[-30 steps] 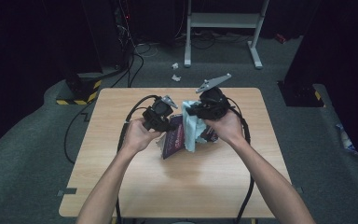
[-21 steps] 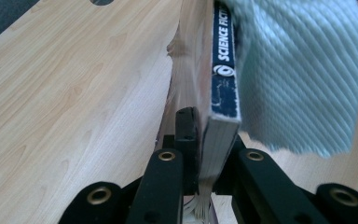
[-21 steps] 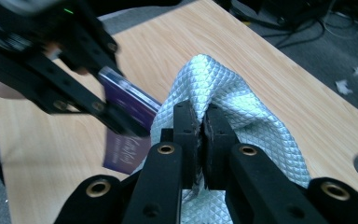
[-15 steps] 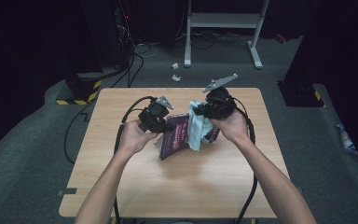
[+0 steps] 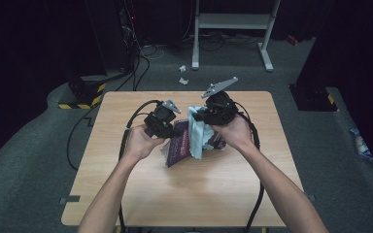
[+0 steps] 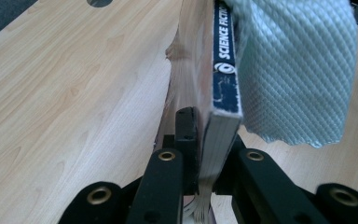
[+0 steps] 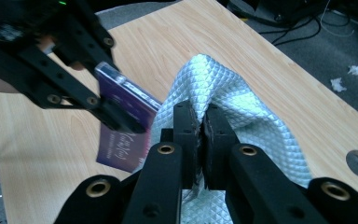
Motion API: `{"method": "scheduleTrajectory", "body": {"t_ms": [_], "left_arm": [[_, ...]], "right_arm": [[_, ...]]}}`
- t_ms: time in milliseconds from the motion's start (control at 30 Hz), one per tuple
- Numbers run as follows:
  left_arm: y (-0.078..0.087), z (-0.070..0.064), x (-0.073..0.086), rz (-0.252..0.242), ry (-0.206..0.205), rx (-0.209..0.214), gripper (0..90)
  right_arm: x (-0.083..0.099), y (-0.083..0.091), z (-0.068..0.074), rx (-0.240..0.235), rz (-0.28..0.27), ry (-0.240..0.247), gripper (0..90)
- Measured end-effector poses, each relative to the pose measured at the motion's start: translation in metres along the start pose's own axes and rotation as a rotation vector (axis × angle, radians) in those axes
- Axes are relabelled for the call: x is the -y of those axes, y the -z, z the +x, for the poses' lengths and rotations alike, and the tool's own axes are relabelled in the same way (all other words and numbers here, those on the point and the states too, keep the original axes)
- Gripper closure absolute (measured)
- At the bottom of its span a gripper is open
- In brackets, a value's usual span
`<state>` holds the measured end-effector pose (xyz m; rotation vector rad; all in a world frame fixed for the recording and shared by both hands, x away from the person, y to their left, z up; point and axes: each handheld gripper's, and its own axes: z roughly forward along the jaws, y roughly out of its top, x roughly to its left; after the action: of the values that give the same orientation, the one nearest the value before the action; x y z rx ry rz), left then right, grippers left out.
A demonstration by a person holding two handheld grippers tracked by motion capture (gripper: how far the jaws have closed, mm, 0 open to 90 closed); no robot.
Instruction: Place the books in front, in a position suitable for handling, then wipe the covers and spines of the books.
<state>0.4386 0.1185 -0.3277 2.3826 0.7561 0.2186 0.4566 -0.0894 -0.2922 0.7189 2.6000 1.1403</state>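
Clamping: left tongs (image 6: 200,140) closed on book (image 6: 223,70) | right tongs (image 7: 201,140) pinching cloth (image 7: 242,107) beside it

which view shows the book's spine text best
The left gripper view: the book fills its middle, spine reading SCIENCE FICTION. The right gripper view shows its purple cover, blurred; the high view shows it small, half behind the cloth.

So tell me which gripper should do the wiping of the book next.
Right. The right gripper is shut on the cloth, draped against the book; the left gripper is clamped on the book, steadying it.
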Motion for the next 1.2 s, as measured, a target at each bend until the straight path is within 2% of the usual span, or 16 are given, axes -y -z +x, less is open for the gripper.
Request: {"method": "scheduleTrajectory", "body": {"t_ms": [133, 333, 533, 667, 967, 1200], "left_arm": [[0.003, 0.001, 0.003, -0.003, 0.001, 0.001, 84.0], [0.007, 0.003, 0.006, -0.006, 0.007, -0.003, 84.0], [0.010, 0.003, 0.006, -0.020, 0.012, 0.002, 84.0], [0.013, 0.004, 0.008, -0.023, 0.008, 0.004, 84.0], [0.015, 0.006, 0.010, -0.034, 0.000, 0.012, 84.0], [0.018, 0.006, 0.013, -0.042, -0.006, 0.009, 84.0]], "right_arm": [[0.006, 0.002, -0.009, 0.024, 0.012, -0.023, 85.7], [0.019, 0.004, -0.029, 0.054, 0.025, -0.085, 85.7], [0.021, 0.007, -0.029, 0.069, 0.025, -0.079, 85.7], [0.025, 0.007, -0.034, 0.077, 0.029, -0.088, 85.7], [0.039, 0.012, -0.048, 0.115, 0.053, -0.138, 85.7], [0.055, 0.015, -0.070, 0.166, 0.080, -0.202, 85.7]]}}
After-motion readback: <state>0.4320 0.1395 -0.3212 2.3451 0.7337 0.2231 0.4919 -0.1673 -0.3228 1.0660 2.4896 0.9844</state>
